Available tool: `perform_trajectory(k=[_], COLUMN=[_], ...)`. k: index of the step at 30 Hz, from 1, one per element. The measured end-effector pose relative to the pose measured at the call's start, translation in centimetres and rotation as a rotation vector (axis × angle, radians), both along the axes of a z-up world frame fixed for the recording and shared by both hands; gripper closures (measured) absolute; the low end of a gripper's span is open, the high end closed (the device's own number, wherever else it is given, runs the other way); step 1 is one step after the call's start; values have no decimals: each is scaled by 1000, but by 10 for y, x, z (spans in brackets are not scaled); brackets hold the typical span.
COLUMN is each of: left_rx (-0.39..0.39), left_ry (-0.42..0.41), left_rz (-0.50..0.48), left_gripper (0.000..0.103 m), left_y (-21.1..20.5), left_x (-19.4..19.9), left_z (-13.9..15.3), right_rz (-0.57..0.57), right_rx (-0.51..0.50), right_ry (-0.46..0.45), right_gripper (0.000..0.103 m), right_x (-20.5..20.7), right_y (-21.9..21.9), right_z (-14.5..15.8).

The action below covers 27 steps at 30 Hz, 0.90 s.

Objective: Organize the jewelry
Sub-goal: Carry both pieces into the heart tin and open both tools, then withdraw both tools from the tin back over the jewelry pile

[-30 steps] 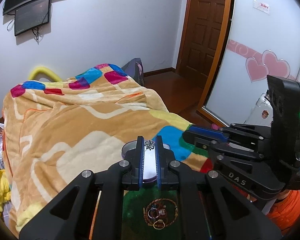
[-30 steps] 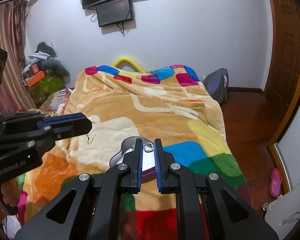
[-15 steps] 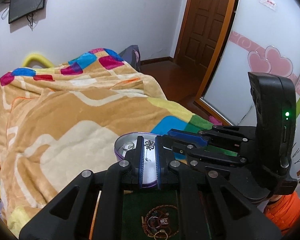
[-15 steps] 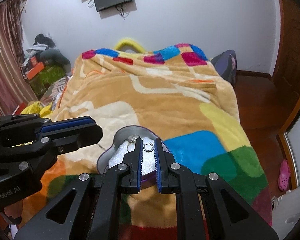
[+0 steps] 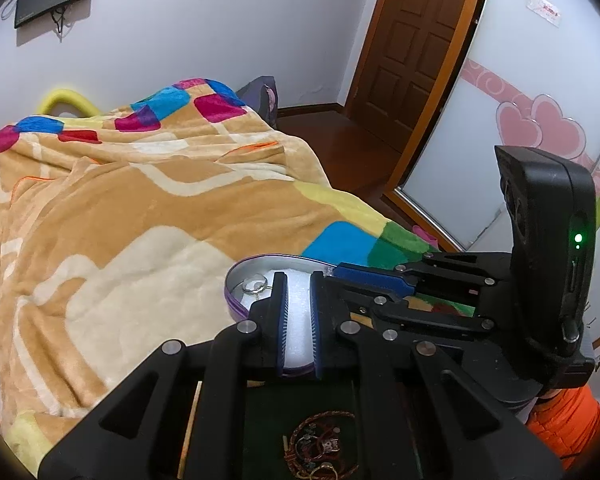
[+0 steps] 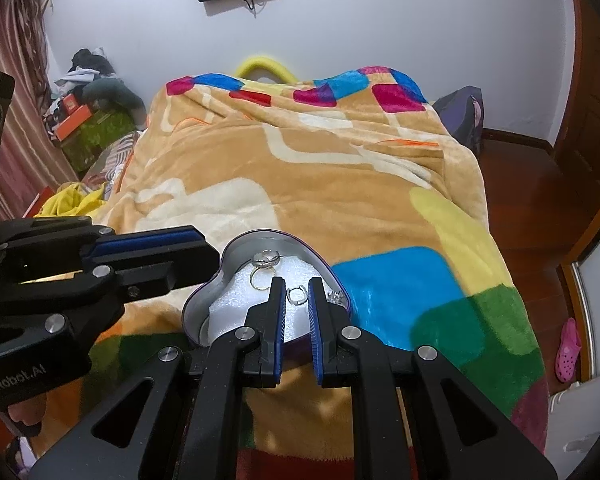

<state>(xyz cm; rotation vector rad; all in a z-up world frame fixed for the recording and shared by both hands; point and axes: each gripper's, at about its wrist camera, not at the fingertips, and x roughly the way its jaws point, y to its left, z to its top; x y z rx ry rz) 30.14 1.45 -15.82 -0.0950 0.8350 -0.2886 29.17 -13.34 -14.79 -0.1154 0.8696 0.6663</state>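
Note:
A heart-shaped tin [image 6: 236,248] with white foam inside lies on the blanket; it also shows in the left wrist view [image 5: 260,260]. A ring with a clear stone [image 6: 266,259] lies in it, also seen in the left wrist view [image 5: 255,283]. A small hoop ring [image 6: 297,295] rests on the foam between the fingers of my right gripper [image 6: 297,294], which is slightly open. Small silver pieces [image 6: 335,297] lie to its right. My left gripper [image 5: 298,292] hovers over the foam, slightly open and empty. Bracelets and beads [image 5: 320,448] lie on a dark green tray [image 5: 260,420] below it.
The orange patterned blanket [image 6: 300,168] covers the bed. A wooden door [image 5: 412,40] and a sliding panel with pink hearts [image 5: 540,128] stand to the right. Clothes and boxes [image 6: 84,96] are piled at the far left. A pink shoe [image 6: 568,344] lies on the floor.
Both grippers moved down over the tin. The silver piece that was between my left gripper's fingers is gone from them. The hoop ring now lies loose between my right gripper's wider fingers.

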Motion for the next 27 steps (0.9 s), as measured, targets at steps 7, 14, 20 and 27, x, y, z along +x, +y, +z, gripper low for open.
perform_trajectory(k=[7,14,20,27], left_rx=[18,42,65,99], left_ry=[-14,-25,-28,1], left_rz=[31,54,67,55], left_gripper=[92,87,76,76], left_y=[8,16,20,18], left_x=[-10,-28,-49,-70], left_z=[10,20,27,19], right_rz=[0,-4,-9,-2], right_rx=[-5,-3,-10,-27], right_ry=[-21,-59,-85,-72], right_gripper=[87,87,87,85], right_x=[-6,-21,-38,-55], right_y=[-2,-8,-13,-16], right_z=[12,29,40,35])
